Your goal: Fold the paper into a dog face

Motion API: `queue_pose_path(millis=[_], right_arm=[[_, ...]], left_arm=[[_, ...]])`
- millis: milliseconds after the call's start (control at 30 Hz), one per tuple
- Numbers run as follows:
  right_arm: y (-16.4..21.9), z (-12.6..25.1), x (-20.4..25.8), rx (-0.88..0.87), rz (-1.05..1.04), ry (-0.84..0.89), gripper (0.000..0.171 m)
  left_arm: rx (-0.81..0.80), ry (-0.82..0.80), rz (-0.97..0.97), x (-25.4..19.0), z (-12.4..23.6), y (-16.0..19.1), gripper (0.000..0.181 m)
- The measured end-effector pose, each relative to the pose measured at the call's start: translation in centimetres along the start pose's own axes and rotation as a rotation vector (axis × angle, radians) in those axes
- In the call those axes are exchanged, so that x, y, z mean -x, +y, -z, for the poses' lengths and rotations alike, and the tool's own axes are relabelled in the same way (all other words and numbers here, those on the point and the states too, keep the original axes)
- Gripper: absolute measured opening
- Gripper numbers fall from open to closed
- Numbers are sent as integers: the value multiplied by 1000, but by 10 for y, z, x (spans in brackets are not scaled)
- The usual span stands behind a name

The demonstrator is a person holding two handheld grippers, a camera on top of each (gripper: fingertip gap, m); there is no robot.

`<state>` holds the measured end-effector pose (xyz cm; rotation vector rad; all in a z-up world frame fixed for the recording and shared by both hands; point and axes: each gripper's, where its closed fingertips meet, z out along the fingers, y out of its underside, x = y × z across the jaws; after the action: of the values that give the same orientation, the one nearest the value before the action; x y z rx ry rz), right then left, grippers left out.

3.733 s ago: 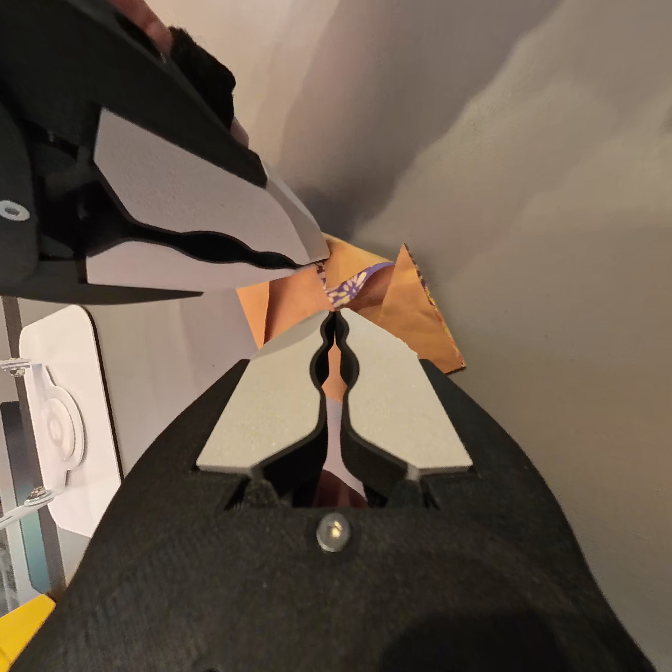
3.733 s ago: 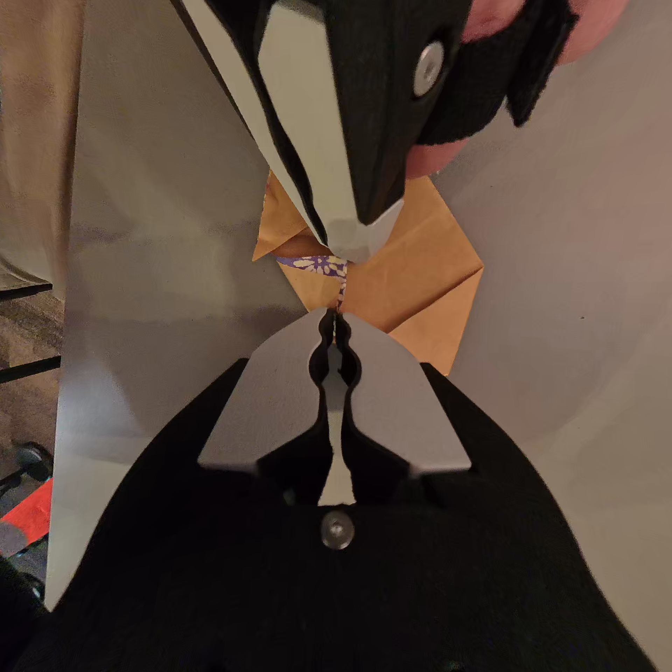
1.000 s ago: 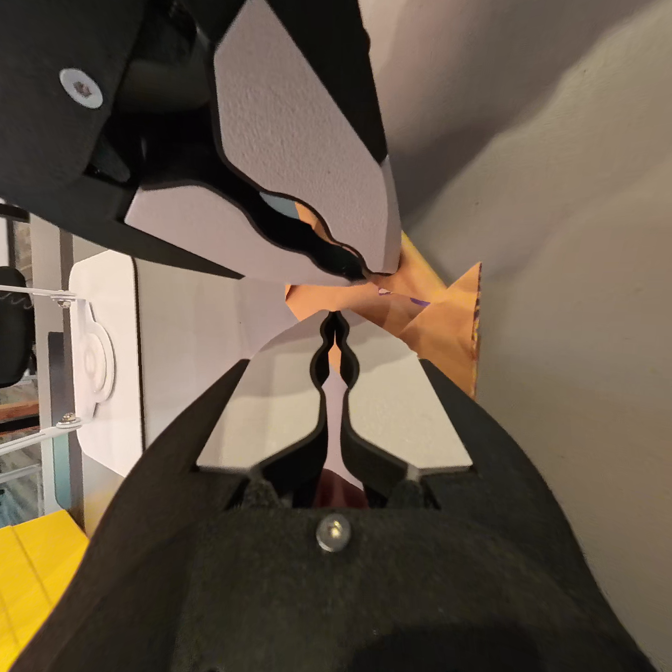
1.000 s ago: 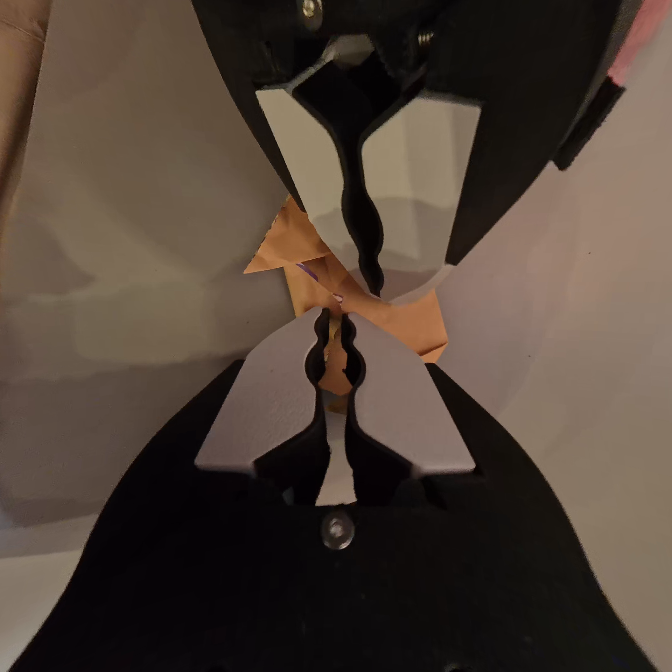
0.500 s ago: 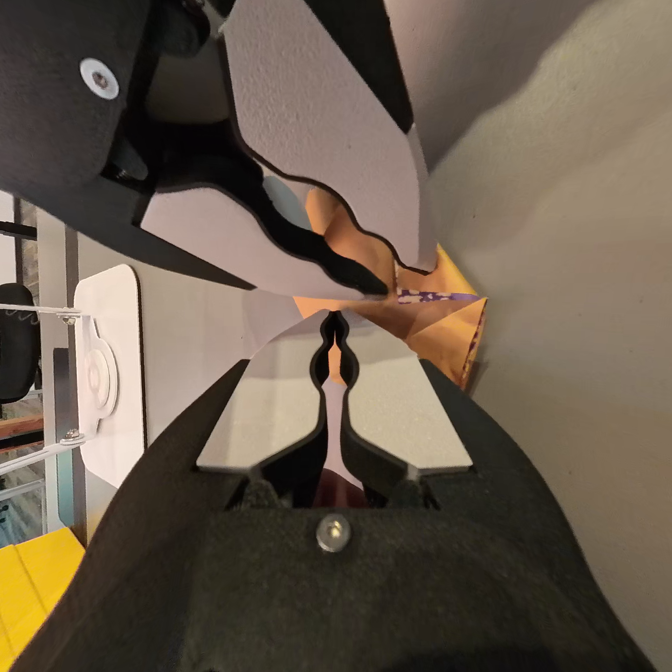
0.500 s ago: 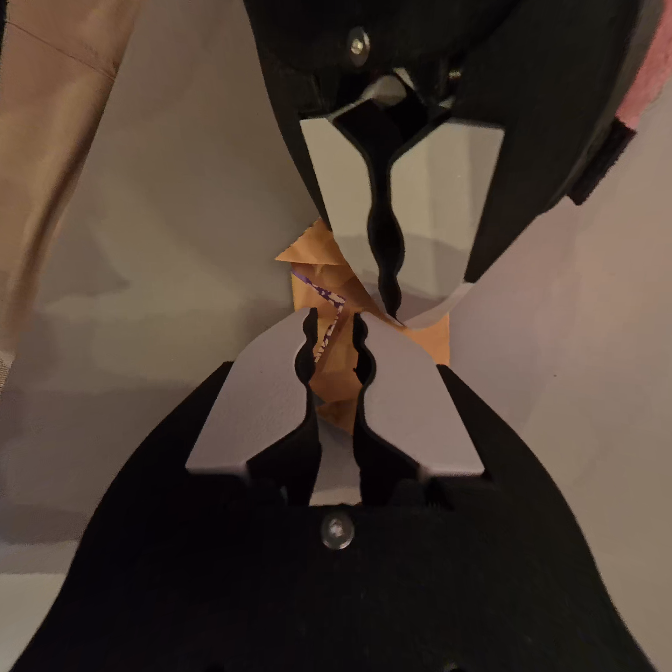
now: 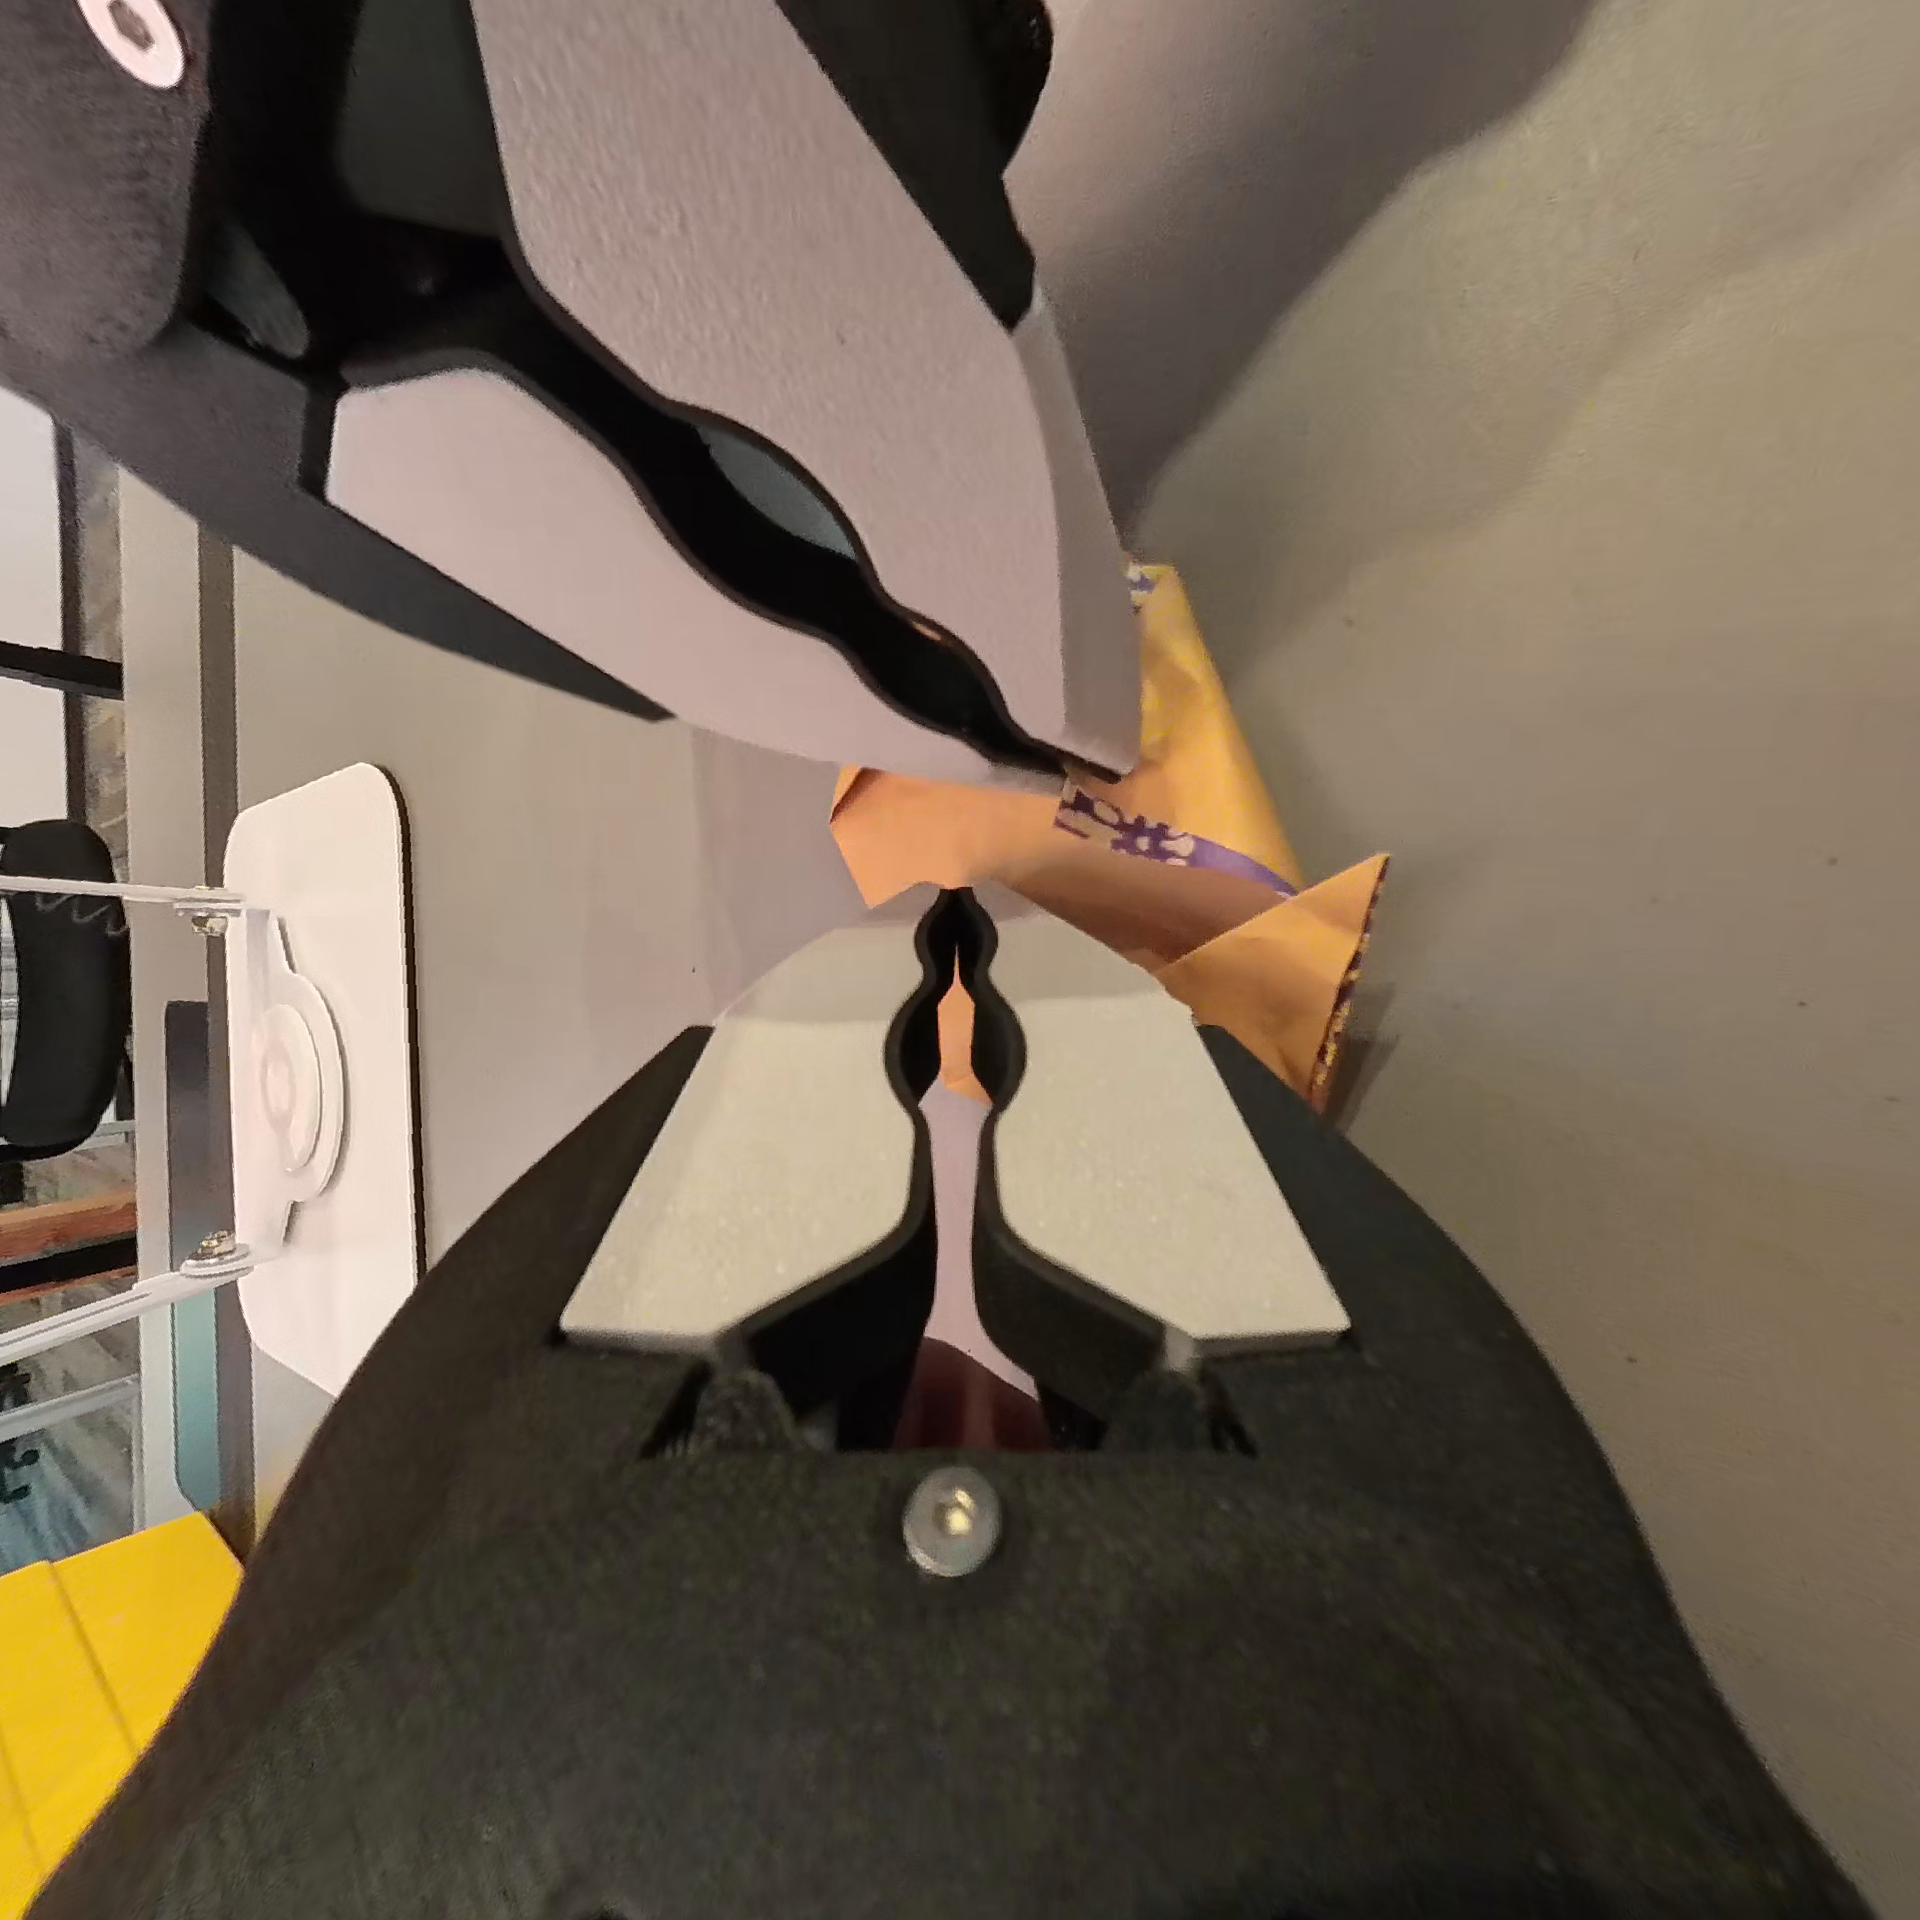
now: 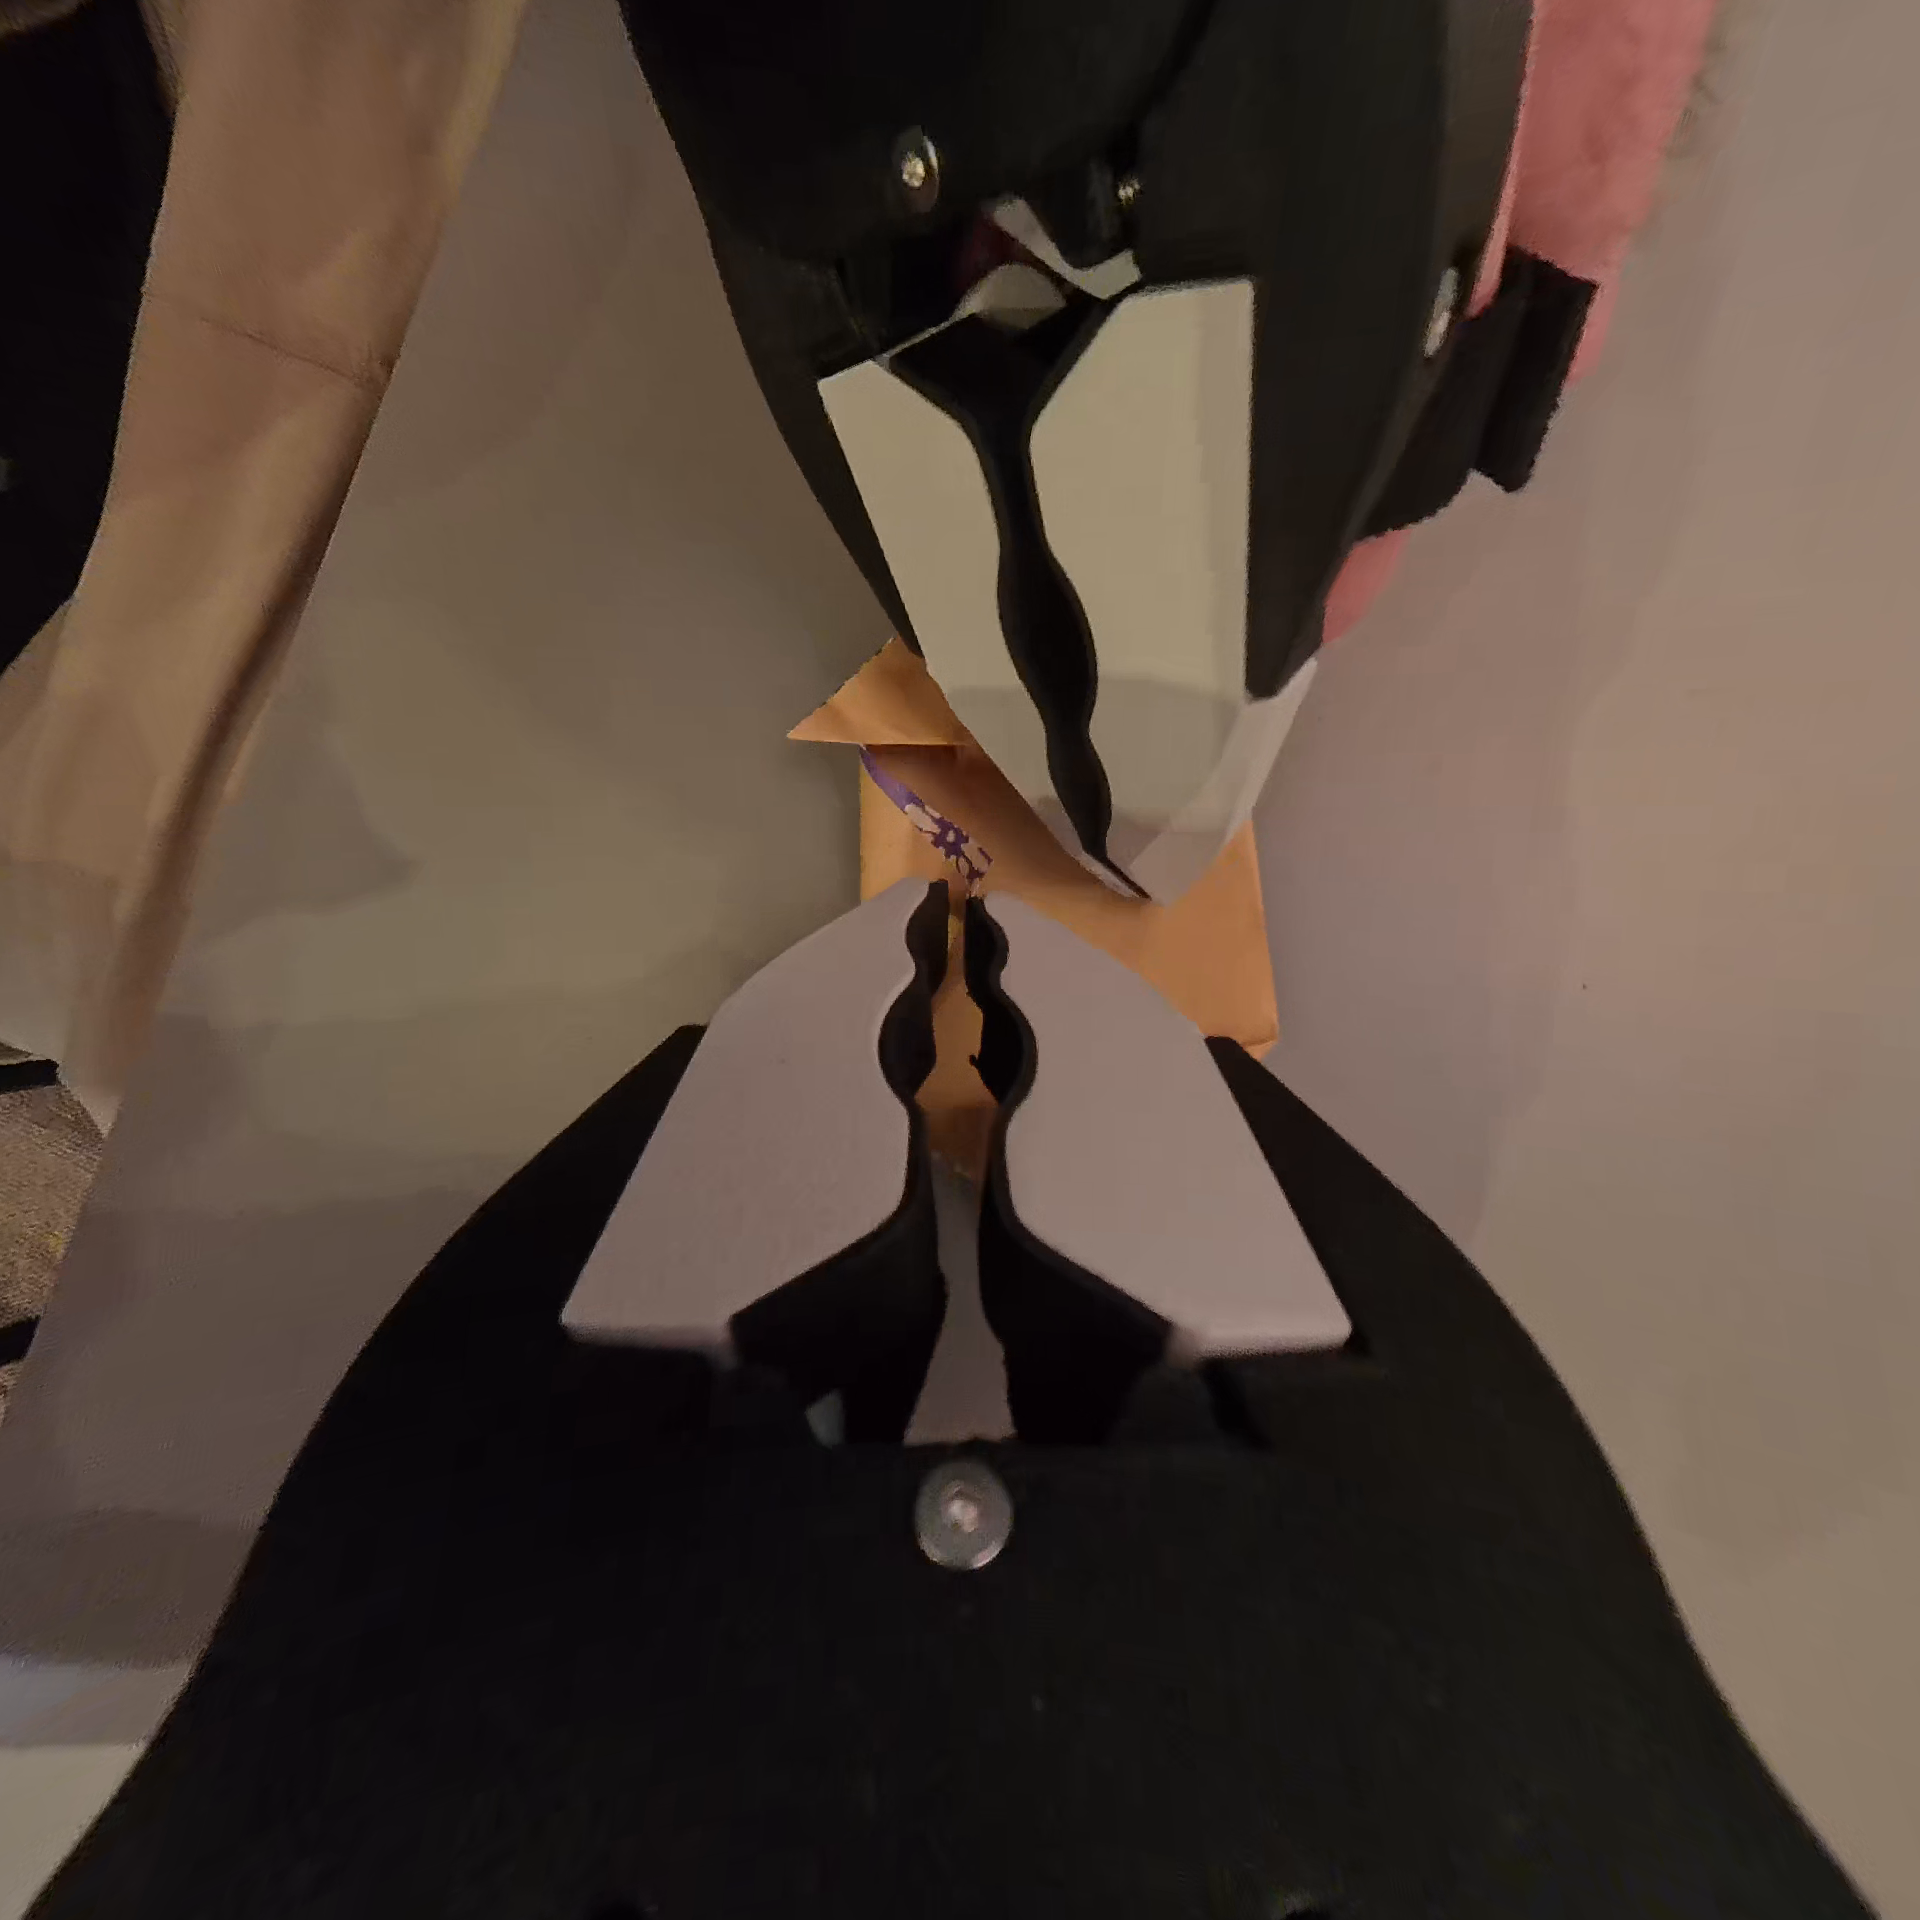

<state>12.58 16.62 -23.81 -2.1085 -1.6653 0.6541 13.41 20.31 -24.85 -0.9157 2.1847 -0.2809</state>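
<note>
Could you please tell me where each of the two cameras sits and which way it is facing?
Left wrist view: on the left gripper, looking along its jaws at the orange paper; the right gripper enters from above.
Right wrist view: on the right gripper, facing the left gripper; a pink sleeve shows.
Shared: paper, both grippers, grey table.

Left tool (image 7: 954, 906) pinched closed; right tool (image 8: 956, 894) nearly closed, tips almost meeting the left's
</note>
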Motion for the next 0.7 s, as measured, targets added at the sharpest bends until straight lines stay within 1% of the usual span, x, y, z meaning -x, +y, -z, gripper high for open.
queue_pose_path(millis=[333, 433, 633, 700], right_arm=[[5, -8, -9, 15, -36, 83, 2], [4, -5, -11, -7, -56, 104, 4], [6, -4, 1, -16, -42, 73, 10], [5, -5, 3, -29, -41, 76, 12]], left_arm=[[3, -4, -4, 0, 0, 0, 0], [9, -3, 0, 0, 0, 0, 0], [55, 19, 32, -3, 2, -1, 0], [70, 32, 74, -3, 4, 1, 0]])
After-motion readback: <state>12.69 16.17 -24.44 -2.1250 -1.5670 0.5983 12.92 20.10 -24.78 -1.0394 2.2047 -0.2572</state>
